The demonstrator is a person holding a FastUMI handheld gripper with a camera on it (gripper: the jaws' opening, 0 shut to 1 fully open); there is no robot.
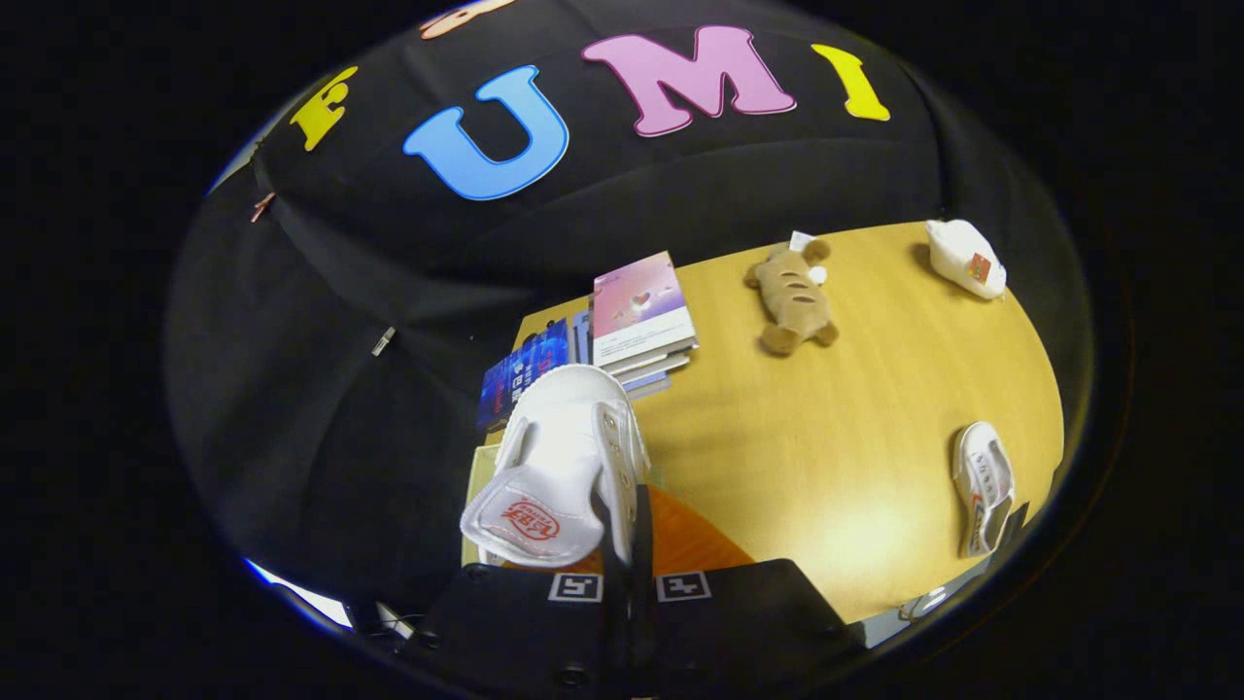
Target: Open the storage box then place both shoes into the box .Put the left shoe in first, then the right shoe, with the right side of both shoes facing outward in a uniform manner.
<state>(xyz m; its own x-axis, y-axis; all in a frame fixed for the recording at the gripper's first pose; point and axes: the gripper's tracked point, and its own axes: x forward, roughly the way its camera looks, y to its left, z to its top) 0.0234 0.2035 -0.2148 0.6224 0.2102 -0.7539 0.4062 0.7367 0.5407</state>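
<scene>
a cloth-walled booth: wooden table [836,428], books [641,316], plush toy [792,297].

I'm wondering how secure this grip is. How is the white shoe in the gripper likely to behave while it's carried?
The white shoe looks like soft canvas, so it is probably light. The gripper pinches only its thin side wall, so it may sag or swing. Its loose tongue already flops outward and would likely flap if moved quickly.

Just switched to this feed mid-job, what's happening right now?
The tool is shut on the side wall of a white shoe, holding it above an orange surface at the near edge of the wooden table. The second white shoe lies apart on the table. A stack of books, a plush toy and a white bottle lie beyond.
</scene>
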